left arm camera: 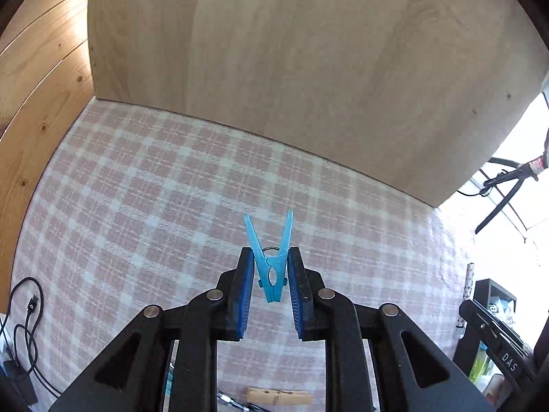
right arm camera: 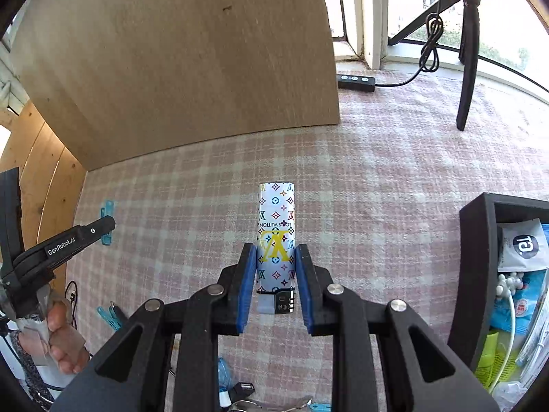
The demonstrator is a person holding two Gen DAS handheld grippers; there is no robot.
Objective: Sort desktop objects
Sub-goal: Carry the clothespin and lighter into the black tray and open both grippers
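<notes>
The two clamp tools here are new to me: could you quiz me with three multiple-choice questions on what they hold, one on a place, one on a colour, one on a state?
1. Where is the black box of packets in the right wrist view?
A. at the right edge
B. against the wooden board
C. under the peg

2. What colour is the peg in the left tool?
A. red
B. blue
C. green

3. How does the right tool stand on the lighter?
A. wide open above it
B. closed on it
C. lying beside it

Answers: 1 A, the box sits at the right edge on the checked cloth. 2 B, the peg is light blue. 3 B, both pads press the lighter's sides.
</notes>
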